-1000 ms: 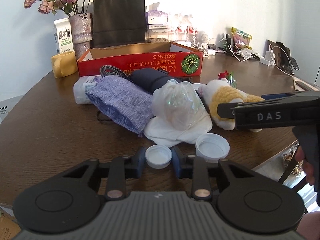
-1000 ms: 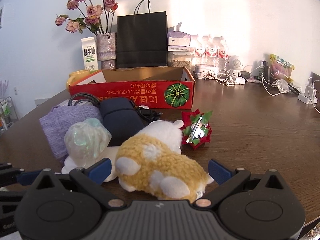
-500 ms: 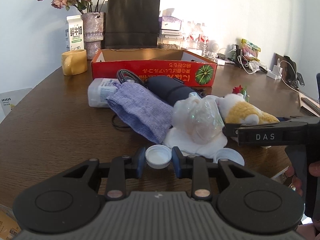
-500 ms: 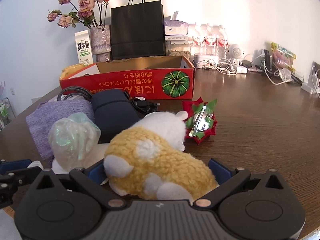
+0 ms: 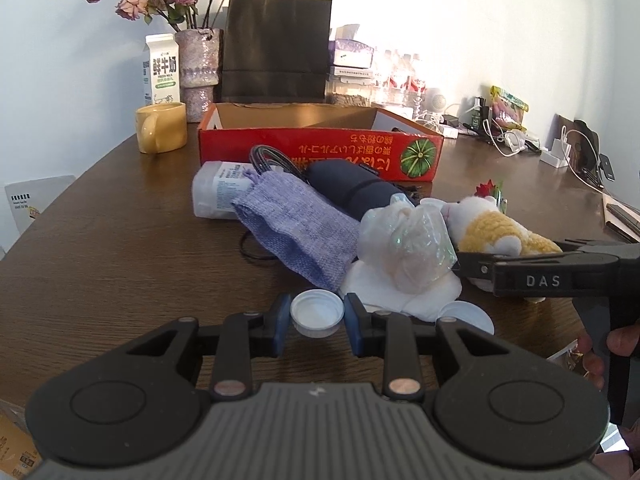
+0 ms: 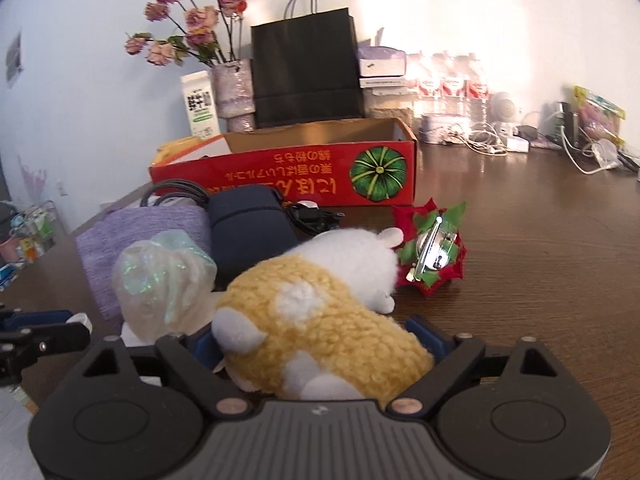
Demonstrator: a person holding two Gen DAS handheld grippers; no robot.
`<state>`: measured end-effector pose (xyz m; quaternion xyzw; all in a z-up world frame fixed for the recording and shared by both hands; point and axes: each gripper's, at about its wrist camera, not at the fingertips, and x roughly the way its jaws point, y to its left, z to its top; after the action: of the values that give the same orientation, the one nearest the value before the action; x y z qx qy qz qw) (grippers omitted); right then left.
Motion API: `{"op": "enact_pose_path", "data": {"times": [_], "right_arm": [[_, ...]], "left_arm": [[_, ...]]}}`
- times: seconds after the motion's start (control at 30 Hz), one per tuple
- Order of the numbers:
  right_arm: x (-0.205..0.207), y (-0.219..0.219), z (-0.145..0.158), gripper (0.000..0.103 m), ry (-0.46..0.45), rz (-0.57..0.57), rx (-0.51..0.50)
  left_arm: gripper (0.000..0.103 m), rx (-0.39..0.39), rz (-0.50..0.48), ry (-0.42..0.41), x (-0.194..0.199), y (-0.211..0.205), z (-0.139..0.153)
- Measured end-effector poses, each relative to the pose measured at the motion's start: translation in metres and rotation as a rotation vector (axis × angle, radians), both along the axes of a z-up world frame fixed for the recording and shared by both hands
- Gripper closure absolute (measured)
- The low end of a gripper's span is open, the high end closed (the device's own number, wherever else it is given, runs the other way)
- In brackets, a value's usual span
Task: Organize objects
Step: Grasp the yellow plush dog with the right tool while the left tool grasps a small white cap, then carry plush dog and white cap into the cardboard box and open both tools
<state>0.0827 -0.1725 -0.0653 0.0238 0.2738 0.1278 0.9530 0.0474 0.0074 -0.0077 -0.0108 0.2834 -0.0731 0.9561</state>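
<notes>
Left wrist view showed the left gripper point(image 5: 318, 322) pinching a small white bottle cap point(image 5: 317, 315) between its blue pads, just above the brown table point(image 5: 120, 260). A second white cap point(image 5: 468, 316) lay beside a crumpled clear plastic bag point(image 5: 404, 248) and a purple cloth pouch point(image 5: 296, 228). Over on the right wrist view, the right gripper point(image 6: 316, 346) was closing its jaws around a yellow-and-white plush toy point(image 6: 320, 320), the pads at both flanks. The red cardboard box point(image 6: 288, 176) stood open behind, near a red Christmas flower clip point(image 6: 432, 252).

Bare table point(image 6: 540, 264) right of plush toy point(image 6: 320, 320); clutter crowds left
</notes>
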Motion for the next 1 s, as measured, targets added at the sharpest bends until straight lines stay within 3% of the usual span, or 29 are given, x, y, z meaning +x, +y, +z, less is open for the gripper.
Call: {"op": "enact_pose_path", "data": {"times": [0.4, 1.0], "right_arm": [[-0.019, -0.005, 0.011, 0.018, -0.078, 0.061, -0.003], [-0.023, 0.004, 0.059, 0.025, -0.230, 0.139, -0.001]], "left_arm": [[0.073, -0.020, 0.011, -0.068, -0.009, 0.002, 0.024], [0.073, -0.058, 0.005, -0.176, 0.022, 0.001, 0.066]]}}
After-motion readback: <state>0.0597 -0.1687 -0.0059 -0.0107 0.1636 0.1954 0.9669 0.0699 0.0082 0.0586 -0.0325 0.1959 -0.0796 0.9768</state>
